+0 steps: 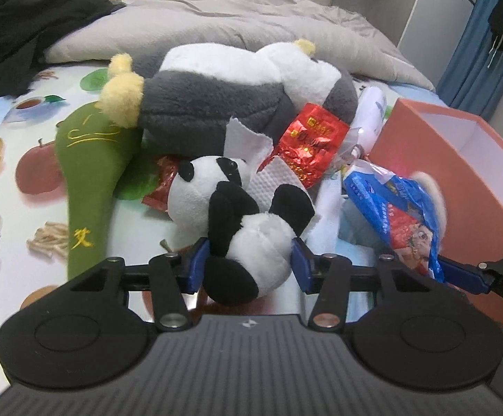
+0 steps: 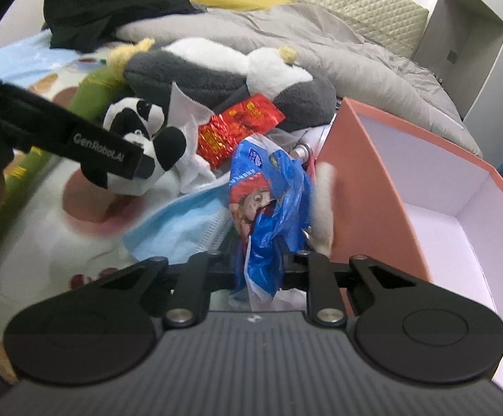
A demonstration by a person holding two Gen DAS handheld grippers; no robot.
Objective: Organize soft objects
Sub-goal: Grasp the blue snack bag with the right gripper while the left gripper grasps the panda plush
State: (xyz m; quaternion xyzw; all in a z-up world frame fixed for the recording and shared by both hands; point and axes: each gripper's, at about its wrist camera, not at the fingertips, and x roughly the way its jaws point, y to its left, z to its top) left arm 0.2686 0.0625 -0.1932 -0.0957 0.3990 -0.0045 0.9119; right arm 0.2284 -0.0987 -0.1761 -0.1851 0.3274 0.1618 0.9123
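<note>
Left gripper (image 1: 249, 263) clasps the panda (image 1: 241, 222) by its body, one blue pad on each flank. Right gripper (image 2: 263, 260) pinches a blue bag (image 2: 269, 201) beside the box (image 2: 366, 187); its fingertips are apparently hidden by the plastic.

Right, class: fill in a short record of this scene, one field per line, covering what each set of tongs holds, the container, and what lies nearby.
left tongs: shut on panda plush
right tongs: shut on blue plastic bag
container: open orange box, white inside, right of the pile
behind panda: grey and white plush
other clutter: red foil packet, green embroidered pouch
surface: food-print sheet
</note>
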